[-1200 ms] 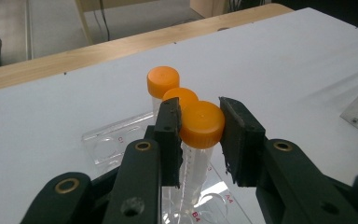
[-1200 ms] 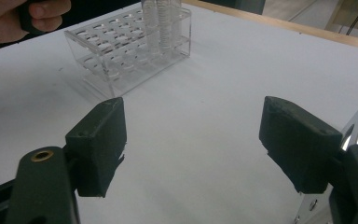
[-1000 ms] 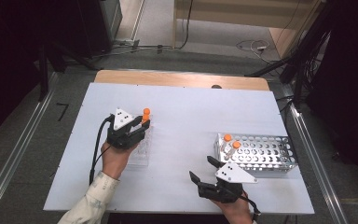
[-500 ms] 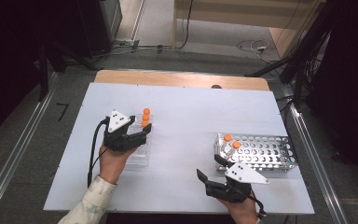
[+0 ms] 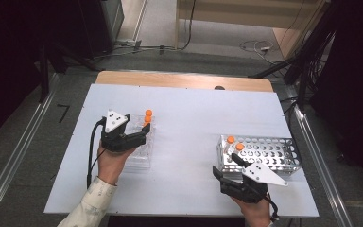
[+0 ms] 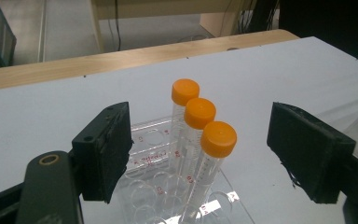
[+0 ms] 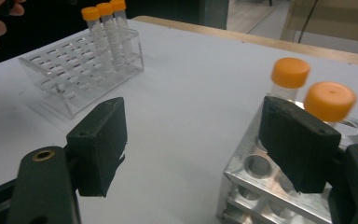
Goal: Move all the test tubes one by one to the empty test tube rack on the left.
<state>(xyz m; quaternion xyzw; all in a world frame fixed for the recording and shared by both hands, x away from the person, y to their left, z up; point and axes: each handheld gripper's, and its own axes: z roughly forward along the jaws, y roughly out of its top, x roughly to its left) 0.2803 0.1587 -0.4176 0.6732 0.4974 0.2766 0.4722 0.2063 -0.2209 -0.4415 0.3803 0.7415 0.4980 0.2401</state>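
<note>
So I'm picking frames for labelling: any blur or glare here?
Right gripper view: the nearer orange cap is smeared, the clear rack soft. Left gripper view: the three capped tubes are sharp. High view: even light, no glare on the white table.

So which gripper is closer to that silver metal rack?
Right. The right gripper sits open at the metal rack's near-left corner, while the left gripper is across the table over the clear rack.
</note>
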